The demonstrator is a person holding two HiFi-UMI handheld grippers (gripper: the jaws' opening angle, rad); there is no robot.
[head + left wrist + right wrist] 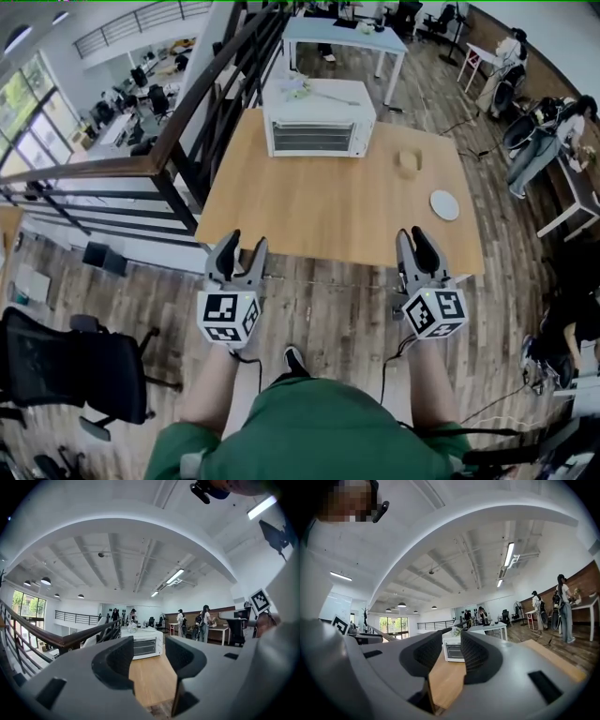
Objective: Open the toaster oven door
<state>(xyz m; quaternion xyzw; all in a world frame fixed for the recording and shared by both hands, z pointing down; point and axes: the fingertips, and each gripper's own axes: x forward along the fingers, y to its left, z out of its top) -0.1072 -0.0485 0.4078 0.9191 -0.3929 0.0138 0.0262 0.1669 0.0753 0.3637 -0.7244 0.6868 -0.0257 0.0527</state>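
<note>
Wooden floorboards (337, 309) run under a pale wooden worktop (328, 206) in an open loft office, with a dark railing (187, 122) along its left side and a black office chair (66, 366) at the lower left. At the far edge of the worktop stands the white toaster oven (319, 127), its front facing the person and its door shut. To its right on the worktop sit a small tan round object (408, 161), too small to identify, and, nearer the right edge, a white plate (444, 204).

Both grippers are held over the floor just short of the near edge of the worktop, well apart from the toaster oven. The left gripper (244, 242) has its jaws spread with nothing between them. The right gripper (412, 234) has its jaws apart by a narrower gap, also empty. Each gripper view shows the toaster oven far off through that gap.
</note>
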